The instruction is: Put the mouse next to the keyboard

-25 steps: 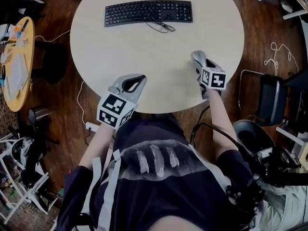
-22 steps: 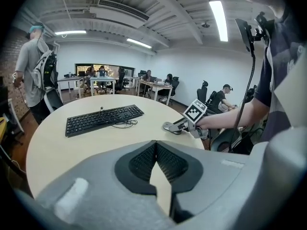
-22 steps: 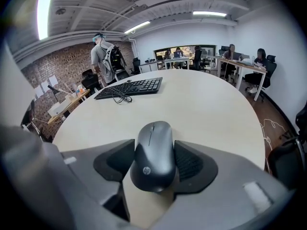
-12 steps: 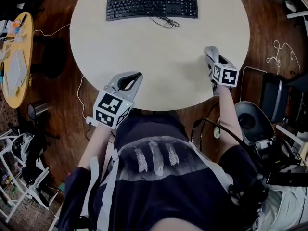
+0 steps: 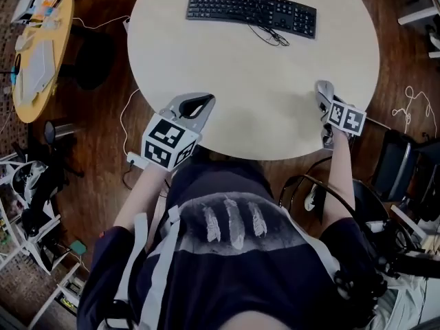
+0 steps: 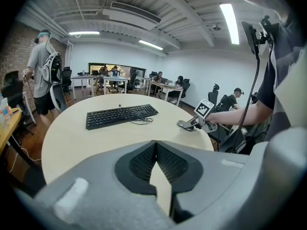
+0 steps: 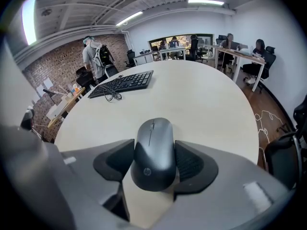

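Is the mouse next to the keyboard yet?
No, the mouse is clamped in the right gripper, far across the table from the keyboard.

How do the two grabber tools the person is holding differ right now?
The left gripper has its jaws pressed together, empty; the right gripper holds a grey mouse between jaws set apart. The left one hangs over the near edge of the table, the right one over its right-hand edge. Both carry a black-and-white marker cube.
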Action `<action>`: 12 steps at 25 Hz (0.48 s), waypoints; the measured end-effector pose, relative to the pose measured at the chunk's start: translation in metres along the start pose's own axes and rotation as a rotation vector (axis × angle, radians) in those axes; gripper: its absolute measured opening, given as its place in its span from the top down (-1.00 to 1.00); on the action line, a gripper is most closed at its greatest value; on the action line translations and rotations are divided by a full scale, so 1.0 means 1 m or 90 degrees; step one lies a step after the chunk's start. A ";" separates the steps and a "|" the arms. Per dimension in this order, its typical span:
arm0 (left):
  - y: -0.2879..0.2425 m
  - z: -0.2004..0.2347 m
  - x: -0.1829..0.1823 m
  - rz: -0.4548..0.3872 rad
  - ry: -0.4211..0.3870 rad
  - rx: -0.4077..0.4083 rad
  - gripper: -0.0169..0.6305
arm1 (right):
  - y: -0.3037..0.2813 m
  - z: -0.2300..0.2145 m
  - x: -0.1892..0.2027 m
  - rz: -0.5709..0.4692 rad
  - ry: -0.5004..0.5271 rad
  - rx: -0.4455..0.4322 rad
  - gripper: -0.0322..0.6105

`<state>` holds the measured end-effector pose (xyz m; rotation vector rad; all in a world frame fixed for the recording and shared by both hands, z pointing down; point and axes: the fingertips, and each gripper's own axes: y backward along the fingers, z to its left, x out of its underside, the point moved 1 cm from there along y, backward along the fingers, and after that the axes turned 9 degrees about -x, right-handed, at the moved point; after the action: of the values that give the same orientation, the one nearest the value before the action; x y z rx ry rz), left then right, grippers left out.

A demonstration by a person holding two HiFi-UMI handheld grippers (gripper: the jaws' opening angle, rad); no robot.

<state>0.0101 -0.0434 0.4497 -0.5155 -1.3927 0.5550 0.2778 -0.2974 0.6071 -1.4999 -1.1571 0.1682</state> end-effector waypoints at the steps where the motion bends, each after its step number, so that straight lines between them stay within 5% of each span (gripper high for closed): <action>1: 0.005 0.006 0.001 -0.003 0.002 -0.005 0.94 | 0.000 0.004 0.000 0.001 0.002 0.001 0.06; 12: 0.033 0.028 0.028 -0.007 0.038 -0.025 0.94 | -0.004 0.019 -0.003 0.007 -0.005 0.015 0.05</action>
<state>-0.0174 0.0005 0.4527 -0.5512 -1.3503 0.5009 0.2614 -0.2873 0.6029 -1.4857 -1.1492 0.1948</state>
